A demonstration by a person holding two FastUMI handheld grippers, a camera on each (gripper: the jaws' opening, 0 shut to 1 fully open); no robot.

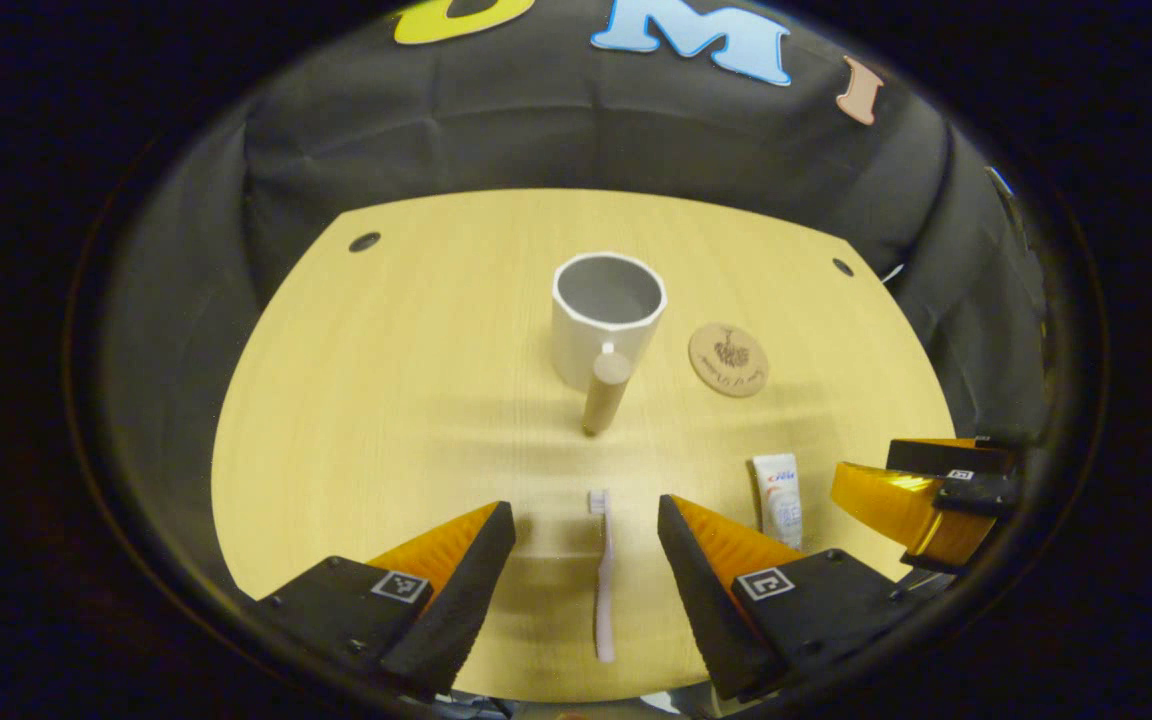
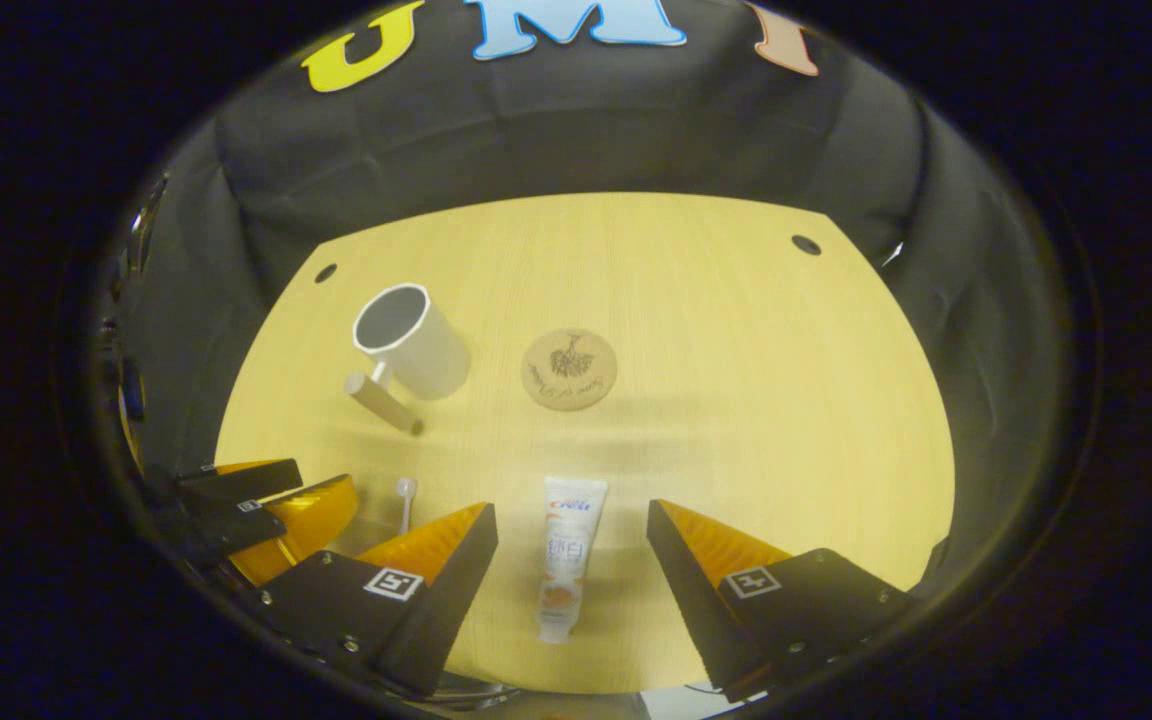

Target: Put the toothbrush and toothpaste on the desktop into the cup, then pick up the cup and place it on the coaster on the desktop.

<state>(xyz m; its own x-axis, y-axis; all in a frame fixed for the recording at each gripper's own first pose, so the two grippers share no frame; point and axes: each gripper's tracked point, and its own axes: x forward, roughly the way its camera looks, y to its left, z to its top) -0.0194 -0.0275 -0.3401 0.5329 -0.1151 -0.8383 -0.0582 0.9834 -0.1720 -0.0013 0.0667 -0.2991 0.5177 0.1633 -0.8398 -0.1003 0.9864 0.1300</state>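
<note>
**Op:** Nearest to my left gripper (image 1: 586, 525) is the toothbrush (image 1: 603, 575). It lies flat on the desktop (image 1: 386, 400), straight along the gap between the two fingers, bristle end pointing away from me. Jaws are spread wide; neither finger touches it.

**Log:** And the right?

**Op:** Same picture there. In the right gripper view my right gripper (image 2: 572, 525) hangs over the toothpaste (image 2: 566, 555), which lies flat with the flat crimped end away from me and the cap end toward me. Jaws released, a clear gap on each side of the tube.

**Log:** Cup?

**Op:** Cup (image 1: 606, 318) stands upright, mouth open, near the middle of the desktop, well beyond the toothbrush. I see nothing inside it. It has a tan, rod-like handle (image 1: 606, 392) sticking out toward my left camera. Coaster (image 1: 728, 360) is a round tan disc lying flat just beside the cup, not touching it. From the right gripper view the coaster (image 2: 569, 369) sits straight ahead past the toothpaste, with the cup (image 2: 409, 340) off to the left of it.

**Log:** Grippers relative to each other?

**Op:** Side by side at the near edge. From the left gripper view the toothpaste (image 1: 778, 498) lies between my own finger and the right gripper (image 1: 921, 495).
</note>
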